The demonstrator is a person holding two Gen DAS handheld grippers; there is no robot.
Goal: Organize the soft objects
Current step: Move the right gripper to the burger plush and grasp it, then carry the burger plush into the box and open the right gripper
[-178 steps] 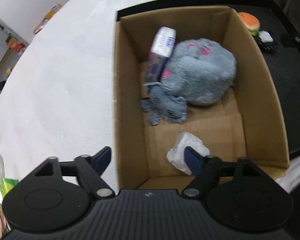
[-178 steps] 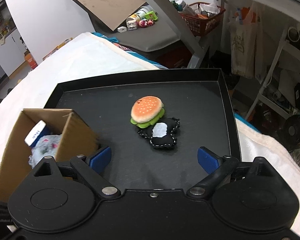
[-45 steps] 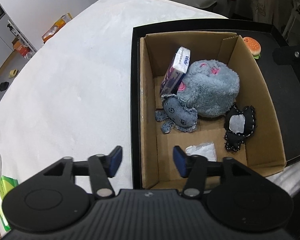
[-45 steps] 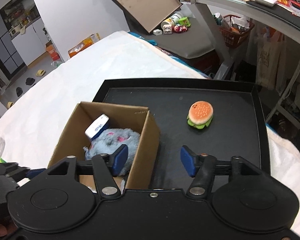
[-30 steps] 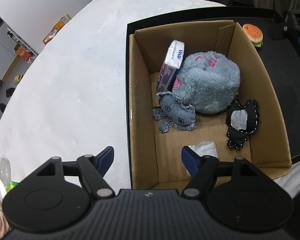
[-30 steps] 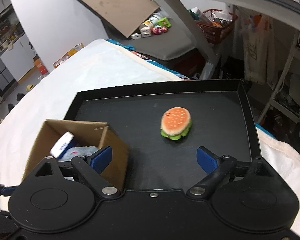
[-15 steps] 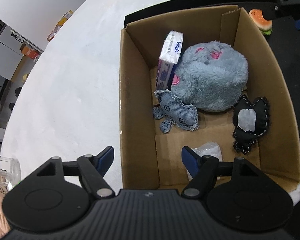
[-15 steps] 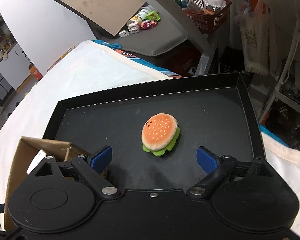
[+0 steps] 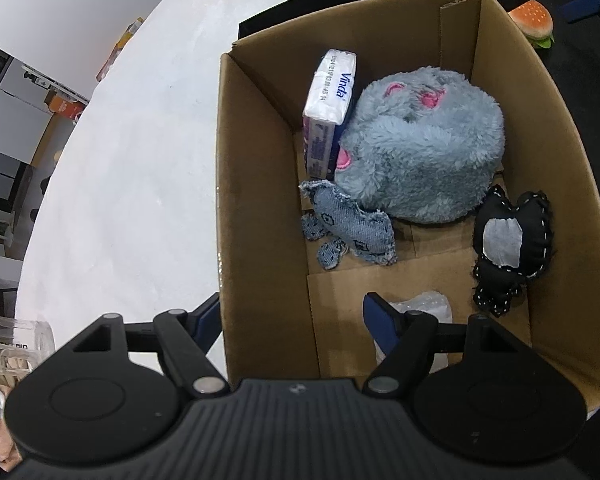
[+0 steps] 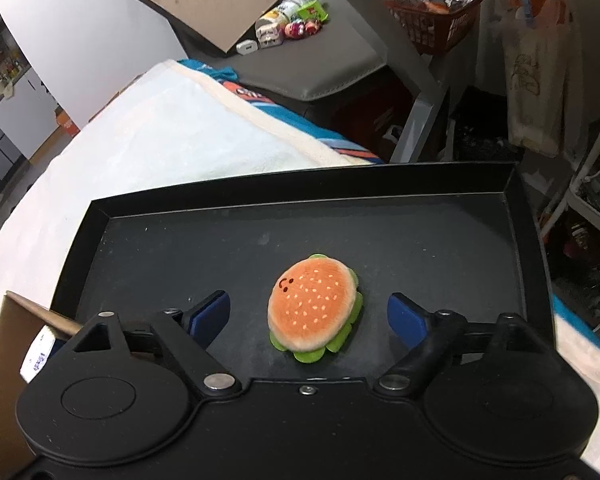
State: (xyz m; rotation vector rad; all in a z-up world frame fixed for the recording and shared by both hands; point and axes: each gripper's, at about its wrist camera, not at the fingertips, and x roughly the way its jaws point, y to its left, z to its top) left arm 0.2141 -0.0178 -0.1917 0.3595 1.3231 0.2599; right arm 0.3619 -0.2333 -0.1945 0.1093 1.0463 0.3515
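Right tool (image 10: 308,316), jaws just closing in but not yet touching, straddles the burger plush (image 10: 314,312) on the black tray (image 10: 180,248); four soft toys already boxed (image 9: 260,200), left tool (image 9: 296,316) open.

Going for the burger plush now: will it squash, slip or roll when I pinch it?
The burger plush looks stuffed, so it will probably squash and need a deep pinch. Its fuzzy fabric should grip, not slip. It lies flat on the tray, so rolling seems unlikely. The right gripper, jaws just closing, isn't touching it yet.
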